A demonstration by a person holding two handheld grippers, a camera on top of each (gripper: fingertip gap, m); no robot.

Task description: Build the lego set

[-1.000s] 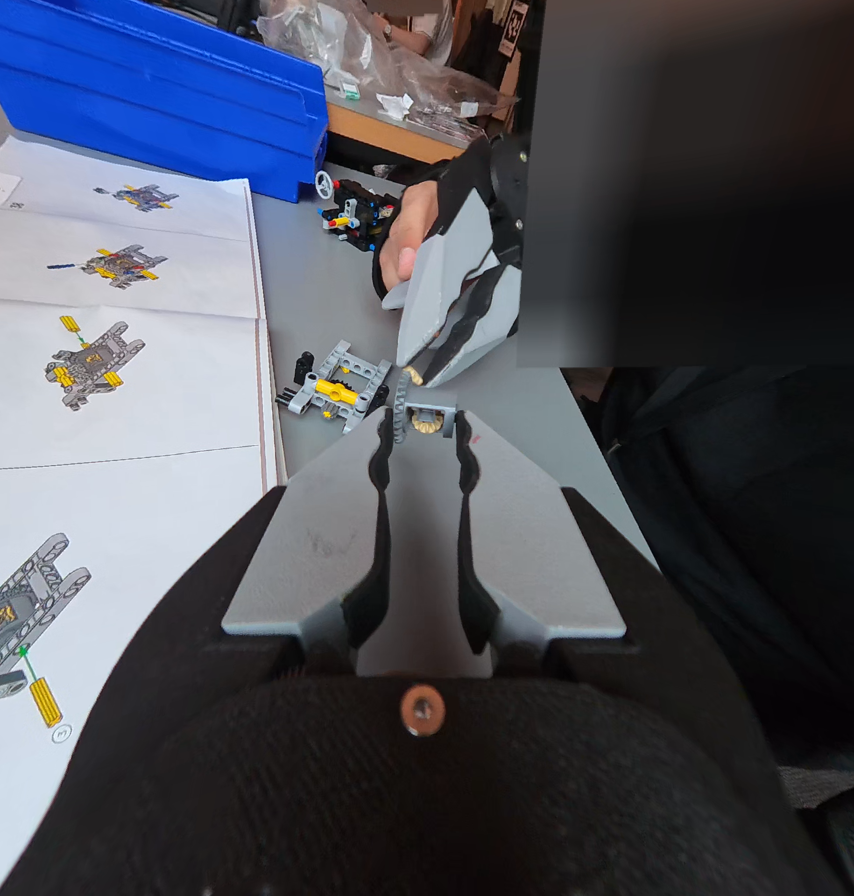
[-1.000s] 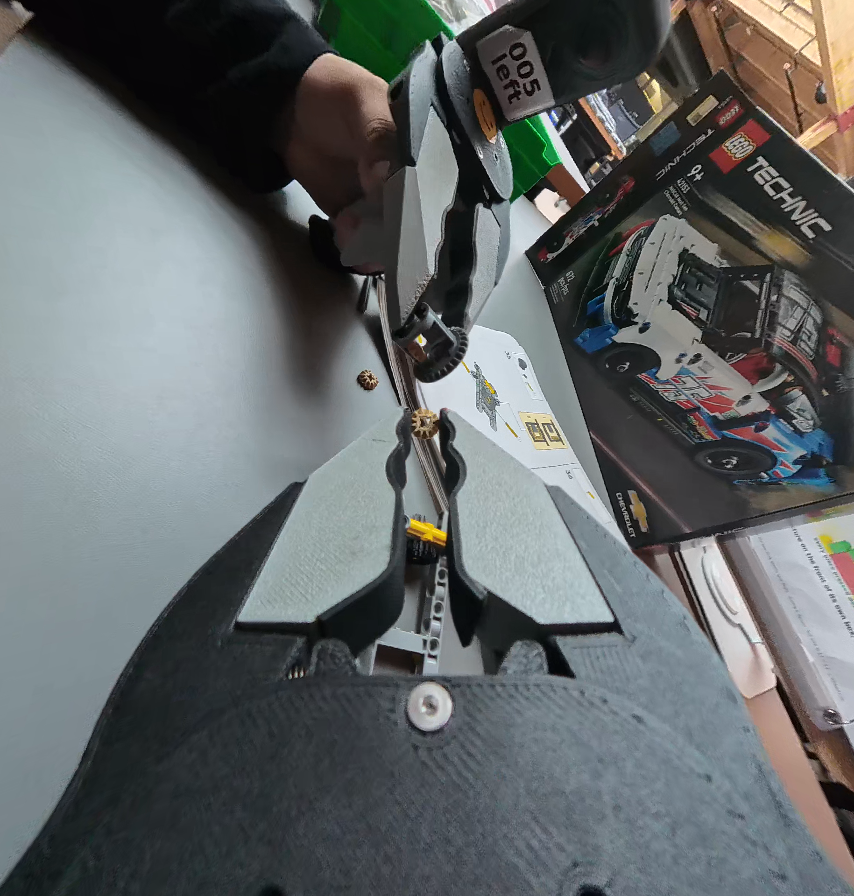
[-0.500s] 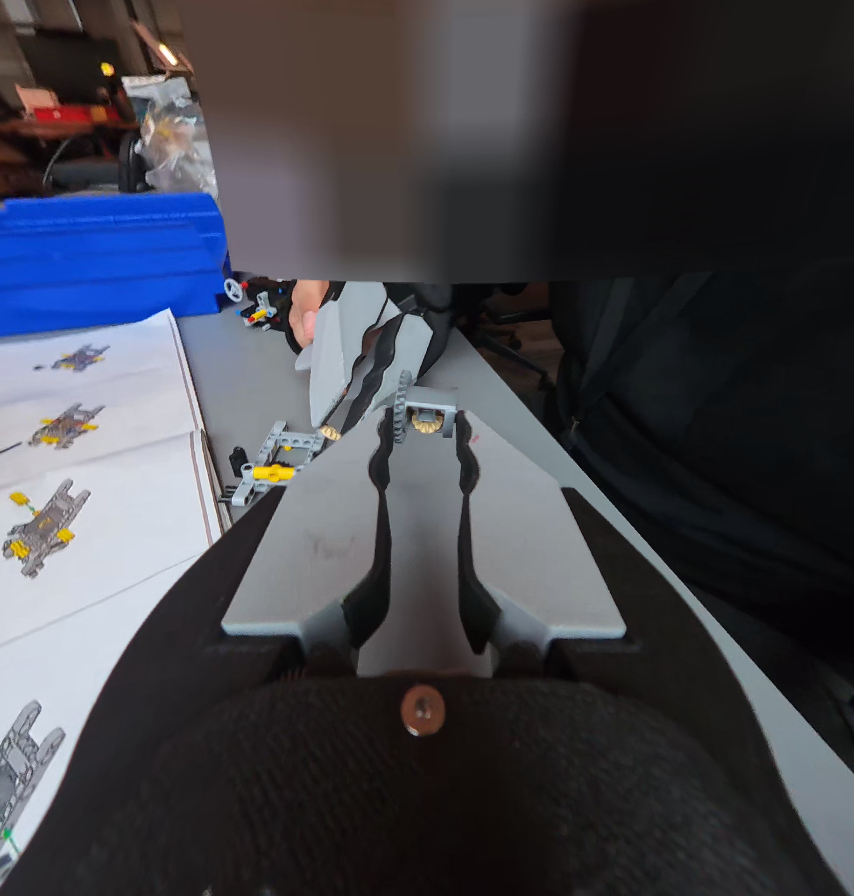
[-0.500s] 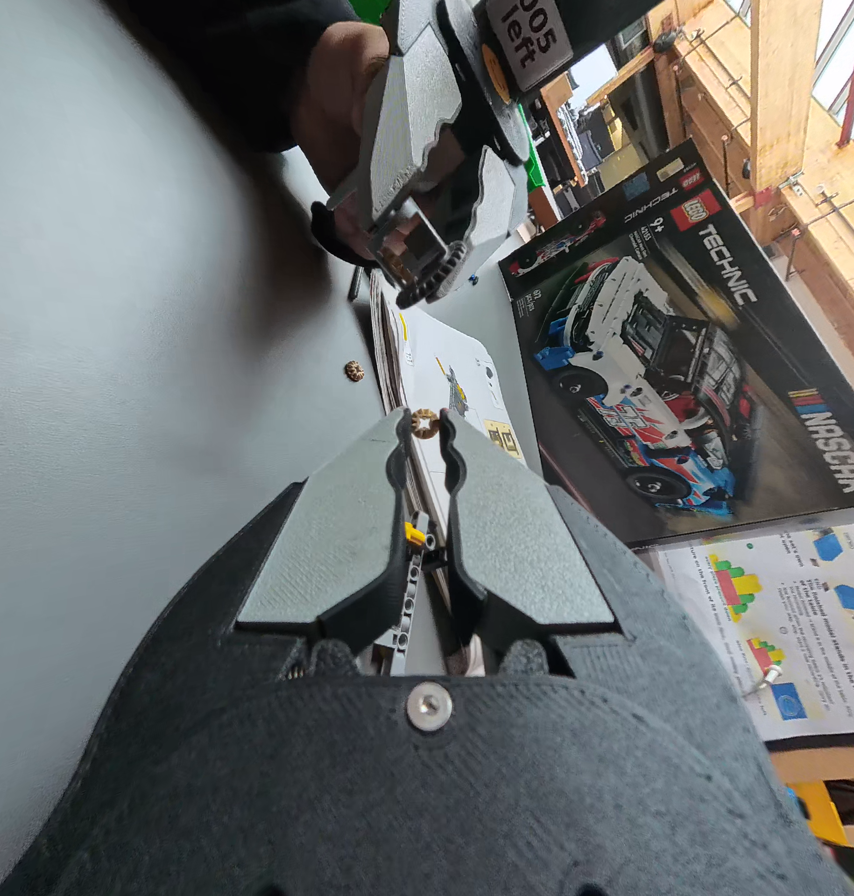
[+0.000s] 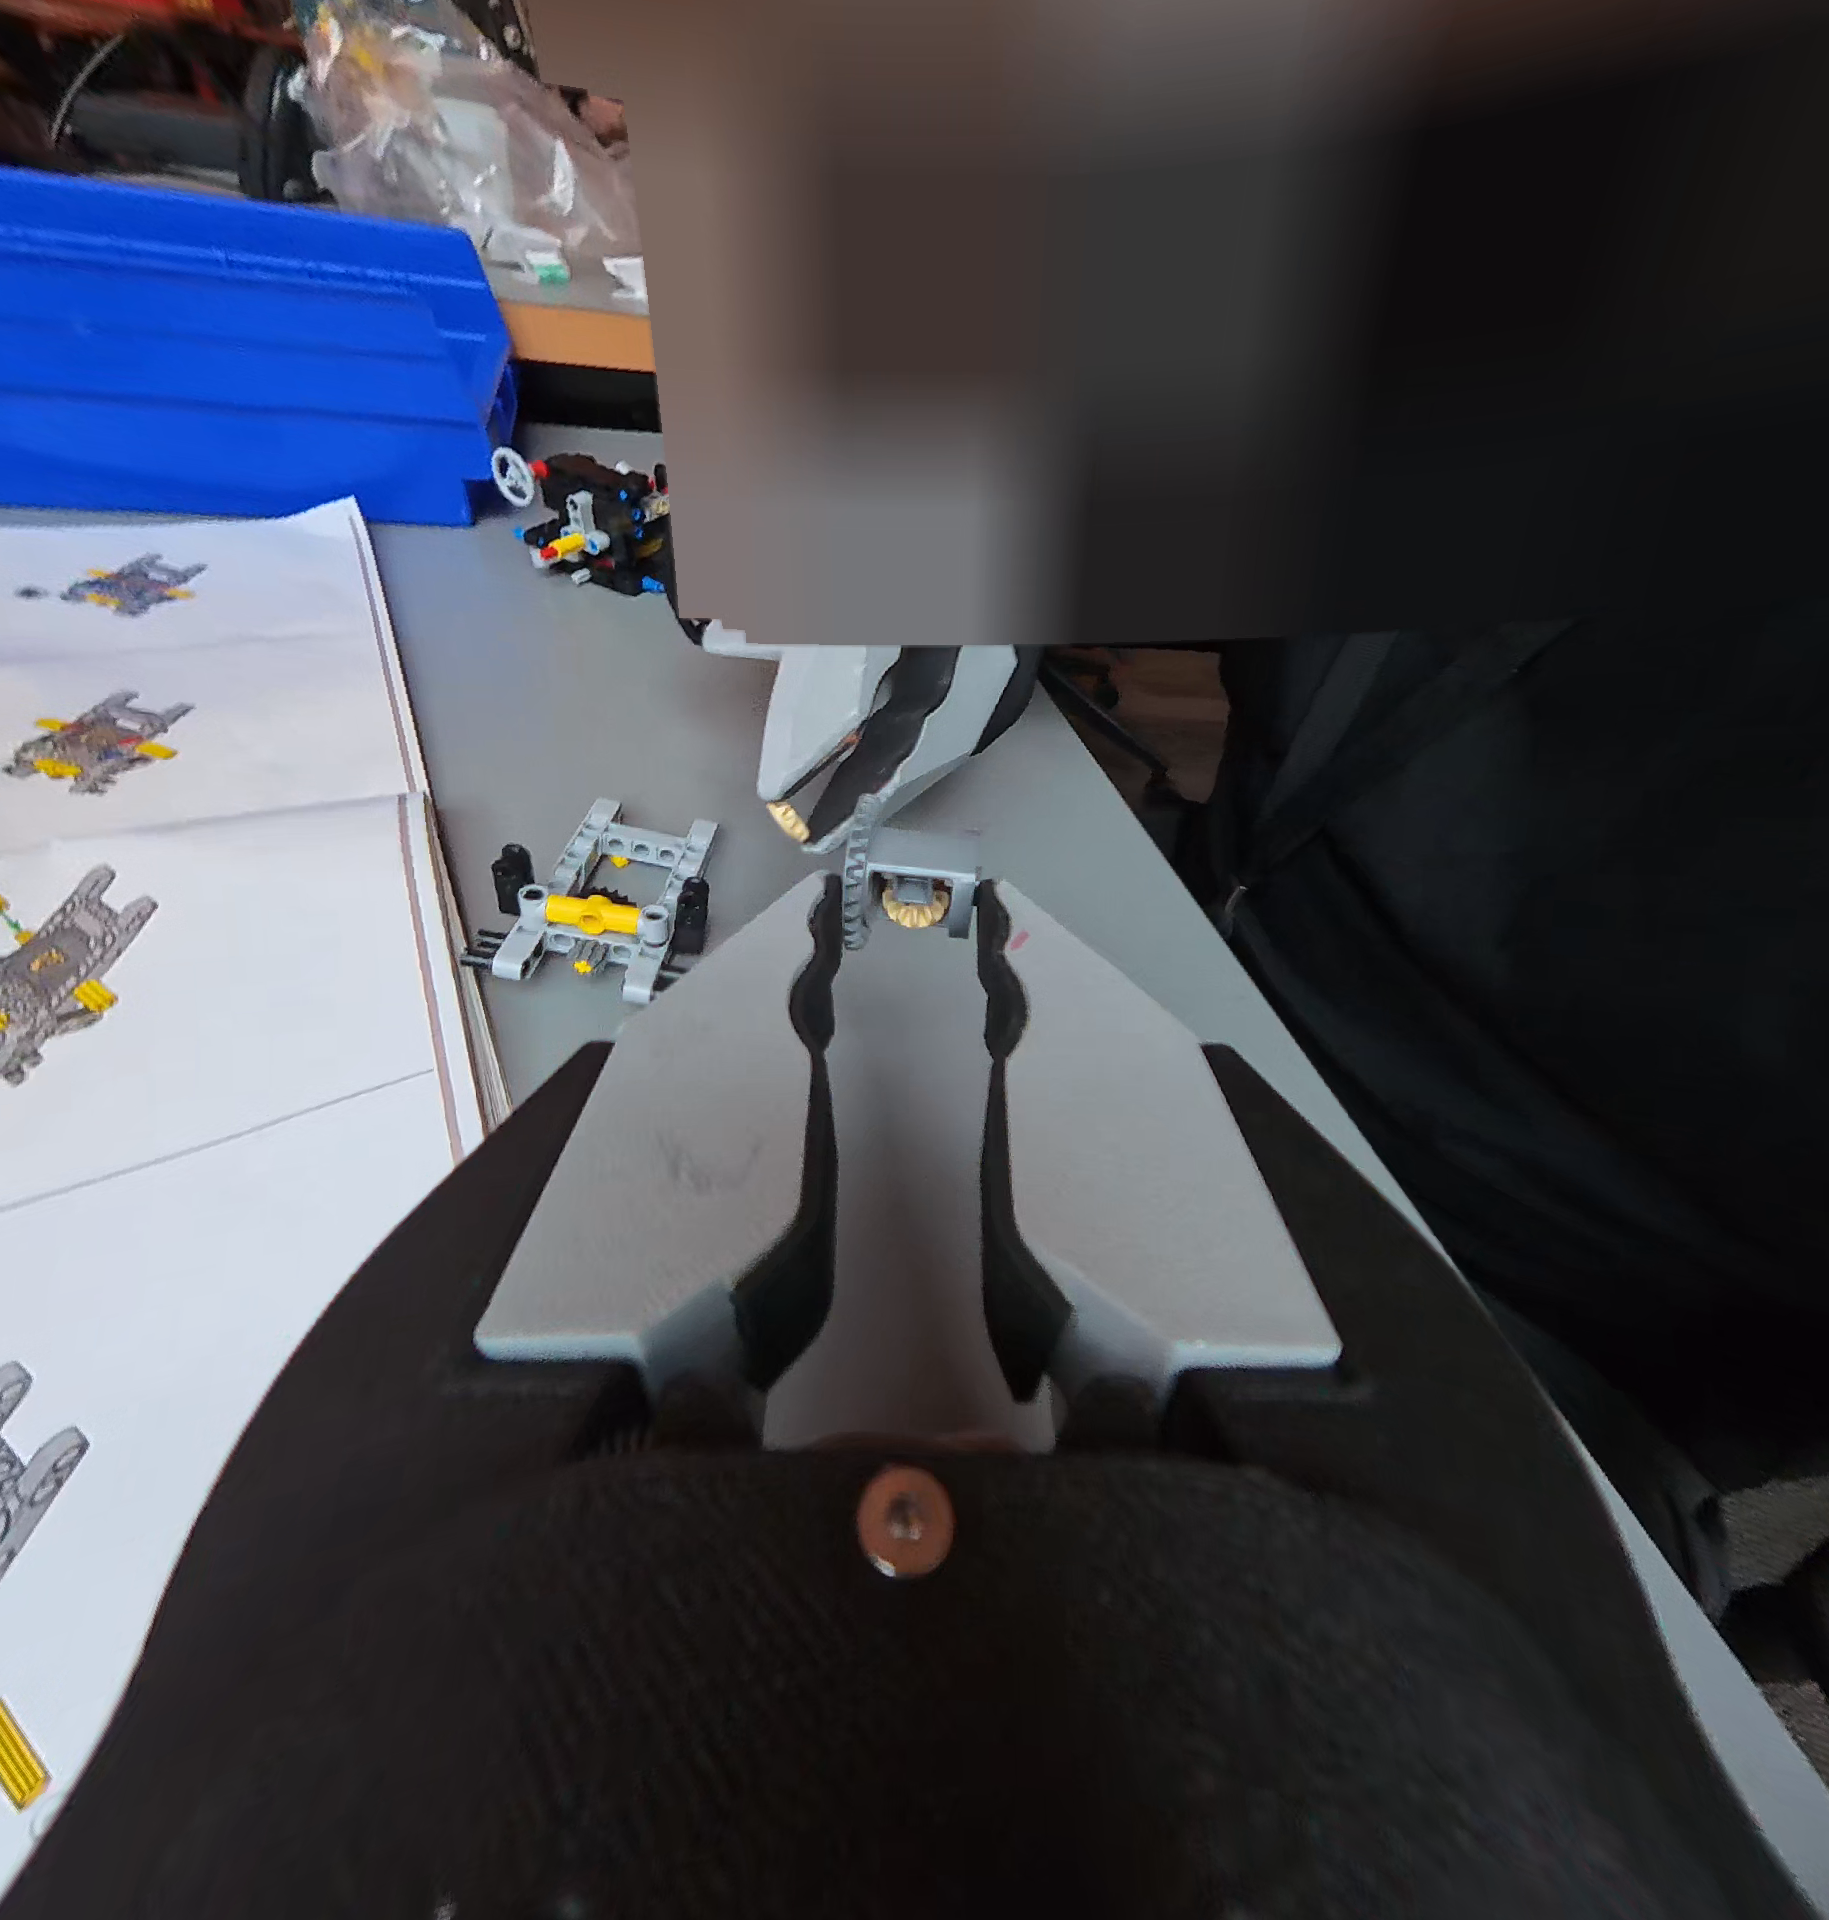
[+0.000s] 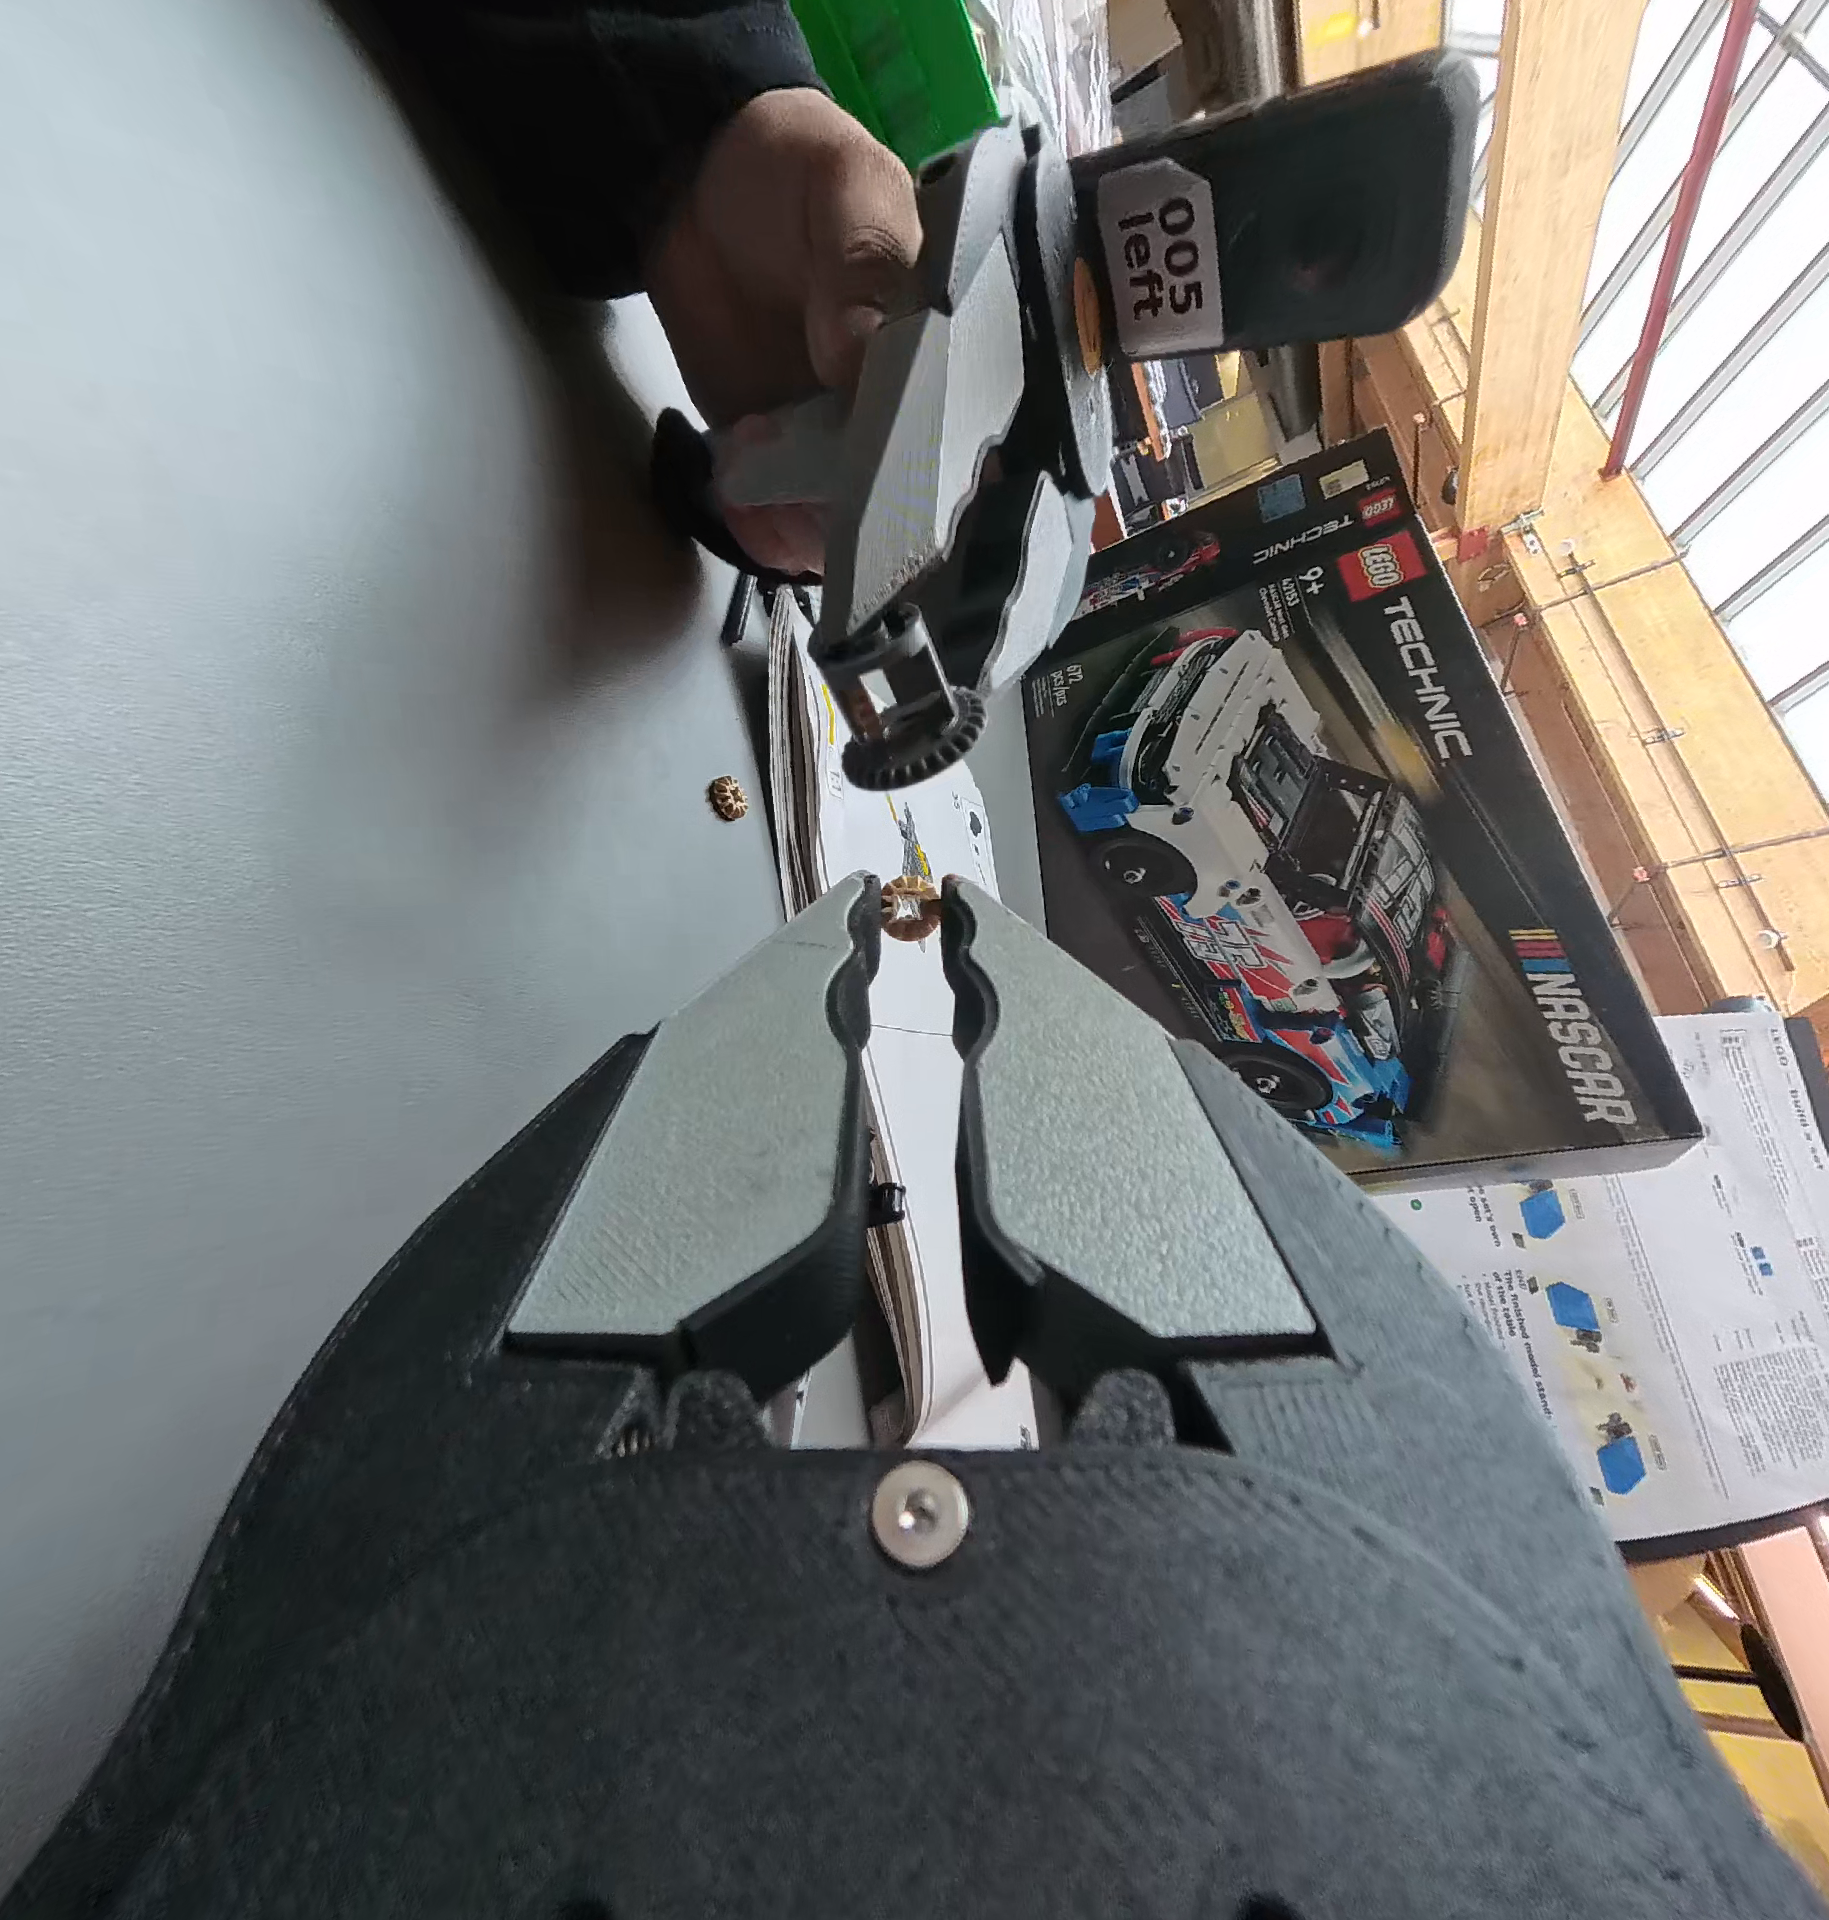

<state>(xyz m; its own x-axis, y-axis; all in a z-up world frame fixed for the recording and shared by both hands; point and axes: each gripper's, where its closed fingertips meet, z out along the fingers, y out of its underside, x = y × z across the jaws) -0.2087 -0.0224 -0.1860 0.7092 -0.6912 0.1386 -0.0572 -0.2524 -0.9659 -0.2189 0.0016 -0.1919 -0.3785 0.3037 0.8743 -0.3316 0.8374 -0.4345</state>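
Note:
My left gripper (image 5: 908, 902) is shut on a grey differential housing (image 5: 920, 868) with a dark ring gear and a tan bevel gear inside; it also shows in the right wrist view (image 6: 894, 698). My right gripper (image 6: 910, 906) is shut on a small tan bevel gear (image 6: 910, 908), held just short of the housing. In the left wrist view the right gripper (image 5: 806, 826) comes in from above, its tan gear (image 5: 787, 821) beside the ring gear. A grey frame assembly with a yellow axle connector (image 5: 598, 914) lies on the grey table (image 5: 557, 707).
An open instruction booklet (image 5: 183, 883) lies left. A blue bin (image 5: 214, 343) stands behind it, a black sub-assembly (image 5: 603, 520) beside it. A loose tan gear (image 6: 726, 798) lies on the table. The set's box (image 6: 1336, 821) and a printed sheet (image 6: 1699, 1268) are on the right. The grippers are tip to tip, or close to it.
Both grippers have shifted and tilted while keeping their parts. The right gripper's tan gear now sits close beside the housing's ring gear in the left wrist view.

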